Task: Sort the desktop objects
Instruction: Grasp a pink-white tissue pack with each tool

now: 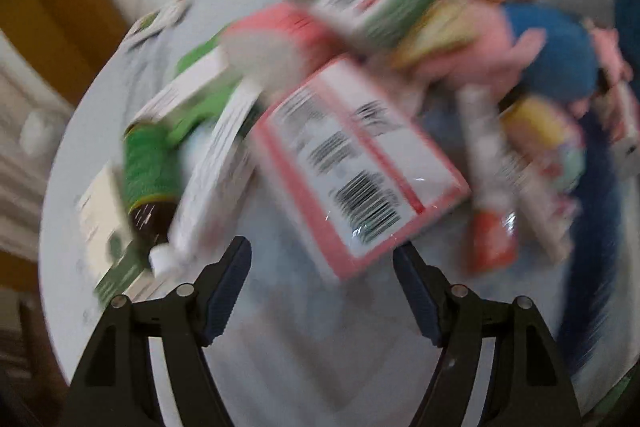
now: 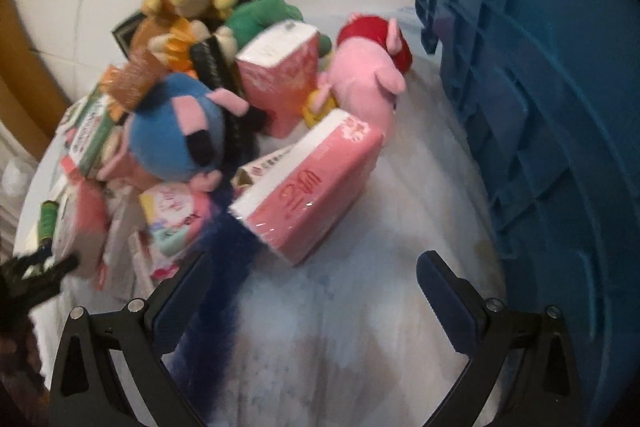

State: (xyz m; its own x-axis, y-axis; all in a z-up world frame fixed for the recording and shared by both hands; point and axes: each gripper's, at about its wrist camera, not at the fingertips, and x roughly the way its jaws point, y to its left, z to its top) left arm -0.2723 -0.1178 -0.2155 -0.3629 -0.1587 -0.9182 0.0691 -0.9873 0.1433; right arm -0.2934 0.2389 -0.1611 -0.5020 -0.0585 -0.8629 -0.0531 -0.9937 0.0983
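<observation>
Lying tilted on the table (image 2: pixel 360 327), a pink tissue pack (image 2: pixel 308 187) showed red print; both the left gripper (image 1: pixel 322 263) and right gripper (image 2: pixel 314 275) gaped wide, holding nothing.

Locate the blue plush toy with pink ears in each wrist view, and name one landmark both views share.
Left wrist view: the blue plush toy lies upper right, at the far side of the pile, blurred.
Right wrist view: the blue plush toy sits left of centre, on top of the clutter.
Shared landmark: the green-labelled bottle, left in the left wrist view, at the far left edge in the right wrist view.
</observation>
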